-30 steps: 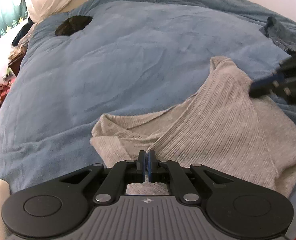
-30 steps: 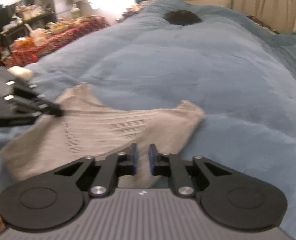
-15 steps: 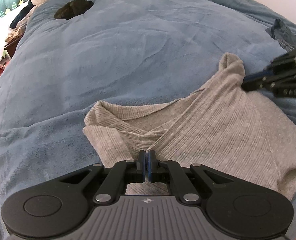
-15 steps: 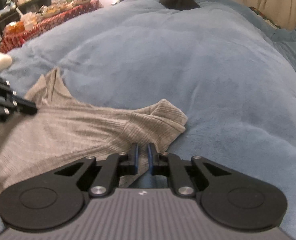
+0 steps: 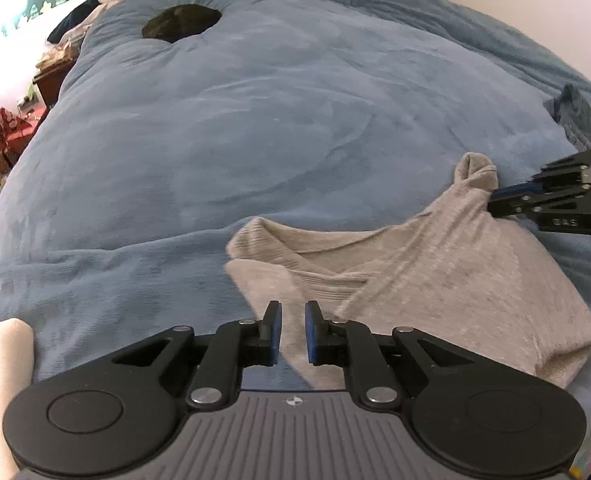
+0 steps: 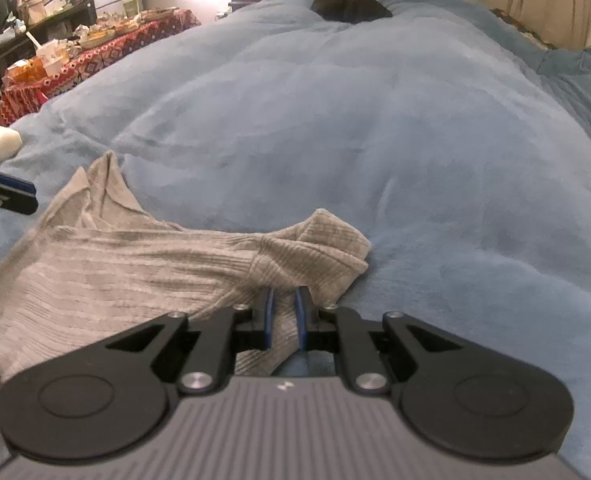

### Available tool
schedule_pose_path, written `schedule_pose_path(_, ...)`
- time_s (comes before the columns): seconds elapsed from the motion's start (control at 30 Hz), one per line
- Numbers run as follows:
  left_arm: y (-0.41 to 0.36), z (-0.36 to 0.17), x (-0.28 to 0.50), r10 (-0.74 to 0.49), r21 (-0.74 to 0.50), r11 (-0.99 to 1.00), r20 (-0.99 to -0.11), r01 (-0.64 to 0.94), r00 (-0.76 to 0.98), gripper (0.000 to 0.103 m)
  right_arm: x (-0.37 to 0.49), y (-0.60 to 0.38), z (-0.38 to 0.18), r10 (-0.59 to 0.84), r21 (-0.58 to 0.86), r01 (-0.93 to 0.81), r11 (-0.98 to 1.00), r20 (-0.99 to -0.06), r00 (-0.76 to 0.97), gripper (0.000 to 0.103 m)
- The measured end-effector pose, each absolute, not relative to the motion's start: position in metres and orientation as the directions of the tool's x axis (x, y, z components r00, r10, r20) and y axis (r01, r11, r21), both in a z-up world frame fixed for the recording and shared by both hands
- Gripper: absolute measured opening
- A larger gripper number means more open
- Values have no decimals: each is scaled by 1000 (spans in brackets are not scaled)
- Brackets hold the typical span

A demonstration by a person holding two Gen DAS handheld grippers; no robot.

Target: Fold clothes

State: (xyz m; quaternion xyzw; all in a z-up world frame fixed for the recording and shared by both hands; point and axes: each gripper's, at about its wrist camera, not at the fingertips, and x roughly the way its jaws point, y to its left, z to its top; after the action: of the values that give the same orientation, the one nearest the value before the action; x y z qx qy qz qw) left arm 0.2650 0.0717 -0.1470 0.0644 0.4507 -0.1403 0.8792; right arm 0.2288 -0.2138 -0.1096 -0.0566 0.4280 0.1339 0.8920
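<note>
1. Grey ribbed knit garment (image 5: 447,280), partly folded, lying on the near part of a bed covered by a blue plush blanket (image 5: 295,120).
2. Left gripper (image 5: 293,330) low over the garment's near left edge; jaws opening, a narrow gap between the blue pads, grey fabric seen through the gap beneath them, no pad pressing on it.
3. Right gripper (image 6: 283,320) at the garment's far right corner; jaws nearly together, pinching a bunch of ribbed fabric, with the cuff-like end (image 6: 327,248) bulging just beyond the pads.
4. Same right gripper seen from the left wrist view at the right edge, fingertips touching the raised grey corner (image 5: 475,172).
5. Left gripper's tips seen in the right wrist view at the far left edge, just beside the garment's pointed corner (image 6: 103,176), apart from it.
6. Dark bundle (image 5: 181,22) far up the bed, well apart from the garment.
7. Blue denim piece (image 5: 575,116) at the bed's right side, beyond the right gripper.
8. Cluttered table with a red patterned cloth (image 6: 75,64) beside the bed.
</note>
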Motion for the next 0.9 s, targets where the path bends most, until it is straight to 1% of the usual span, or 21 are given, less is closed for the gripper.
schedule_pose_path(0.03, 76, -148, 268, -206, -34, 952, -807, 305, 553, 6, 226, -214, -105, 192, 11, -289, 957, -773, 605, 12)
schedule_pose_path(0.13, 83, -152, 276, -246, -77, 947, -799, 312, 549, 5, 222, -216, -95, 201, 13, -293, 956, -756, 623, 12)
schedule_pose_path(0.2, 80, -157, 283, -258, -76, 940, -796, 332, 547, 5, 226, -215, -97, 202, 14, -293, 956, -758, 620, 12)
schedule_pose_path(0.27, 75, -168, 293, -252, -61, 934, -811, 353, 527, 5, 232, -214, -105, 199, 14, -293, 956, -766, 612, 12)
schedule_pose_path(0.33, 74, -186, 308, -243, -74, 938, -838, 340, 488, 6, 238, -214, -116, 202, 27, -289, 957, -777, 596, 12)
schedule_pose_path(0.37, 74, -192, 313, -255, -96, 938, -843, 333, 475, 6, 240, -214, -121, 203, 33, -287, 957, -782, 589, 12)
schedule_pose_path(0.47, 73, -197, 318, -265, -112, 938, -841, 327, 472, 6, 237, -211, -119, 191, 13, -291, 957, -781, 595, 12)
schedule_pose_path(0.57, 73, -184, 306, -255, -90, 941, -825, 327, 505, 6, 223, -206, -101, 185, -16, -306, 952, -765, 617, 13)
schedule_pose_path(0.67, 75, -166, 280, -289, -125, 936, -807, 330, 515, 6, 197, -200, -81, 218, -14, -342, 940, -746, 629, 13)
schedule_pose_path(0.73, 73, -161, 263, -322, -153, 925, -800, 347, 507, 6, 178, -193, -76, 260, 18, -373, 927, -749, 609, 13)
schedule_pose_path(0.83, 62, -168, 241, -329, -143, 912, -814, 385, 478, 6, 151, -177, -79, 314, 57, -426, 903, -764, 563, 13)
schedule_pose_path(0.9, 55, -183, 235, -290, -95, 914, -833, 394, 471, 7, 142, -168, -92, 310, 48, -439, 897, -777, 549, 13)
